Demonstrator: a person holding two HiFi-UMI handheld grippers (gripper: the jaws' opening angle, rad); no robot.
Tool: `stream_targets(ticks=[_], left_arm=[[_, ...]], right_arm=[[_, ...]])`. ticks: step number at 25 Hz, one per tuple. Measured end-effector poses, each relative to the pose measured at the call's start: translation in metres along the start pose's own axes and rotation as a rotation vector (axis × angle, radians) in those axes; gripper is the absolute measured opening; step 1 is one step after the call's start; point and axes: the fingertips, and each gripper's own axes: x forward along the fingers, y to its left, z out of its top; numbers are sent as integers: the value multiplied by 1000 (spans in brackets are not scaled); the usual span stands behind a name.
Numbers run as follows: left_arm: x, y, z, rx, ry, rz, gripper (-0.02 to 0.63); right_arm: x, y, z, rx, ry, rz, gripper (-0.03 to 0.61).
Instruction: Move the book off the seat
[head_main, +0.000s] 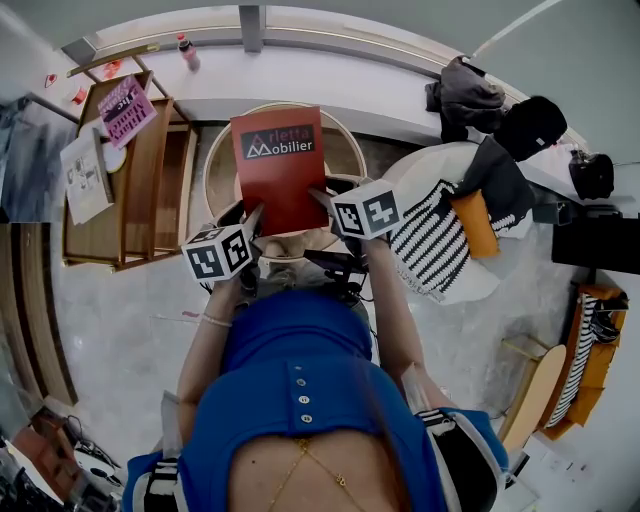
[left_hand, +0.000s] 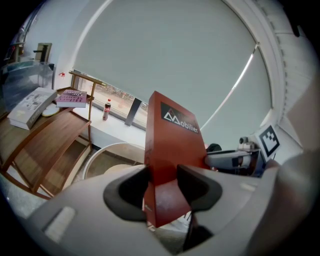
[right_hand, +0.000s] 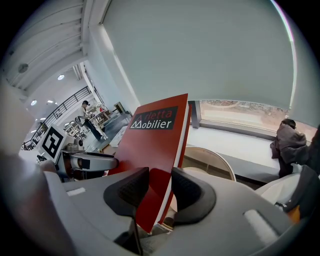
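Spanning the far wall, a pale window blind (left_hand: 175, 60) hangs above a long white ledge (head_main: 330, 80). At the left of the head view stands a wooden shelf (head_main: 150, 190). At the right, a white armchair (head_main: 478, 282) holds a black-and-white striped cushion (head_main: 430, 240) and an orange cushion (head_main: 475, 222). Between the two, straight ahead, sits the round seat (head_main: 212, 160) with its white rim. The red book (head_main: 278, 165), its cover marked "Mobilier", is held tilted above that seat, and its lower corners hang in the air clear of it. The left gripper (head_main: 250, 215) is clamped on the book's lower left corner, with both pads pressing on the covers. The right gripper (head_main: 322, 197) is clamped the same way on the lower right corner. A white booklet (head_main: 85, 175) and a pink magazine (head_main: 125, 108) lie on the shelf, and a small bottle (head_main: 187, 52) stands on the ledge.
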Motion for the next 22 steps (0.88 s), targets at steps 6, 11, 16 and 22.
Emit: stream_targets(ticks=[6,11,16,22], left_arm=[[3,3,-1,0,11,-1,172],[5,5,-2,-1,21,3,172],[9,8,-3,-6,25,6,170],[12,10,-4,-15,33,10,171]], right_arm=[[4,-1,-2,7,3,1,141],[7,-3,-3,10,10,6,140],[12,-5,-4,9,19,11,140],[15,-6,-4,12,31,17,140]])
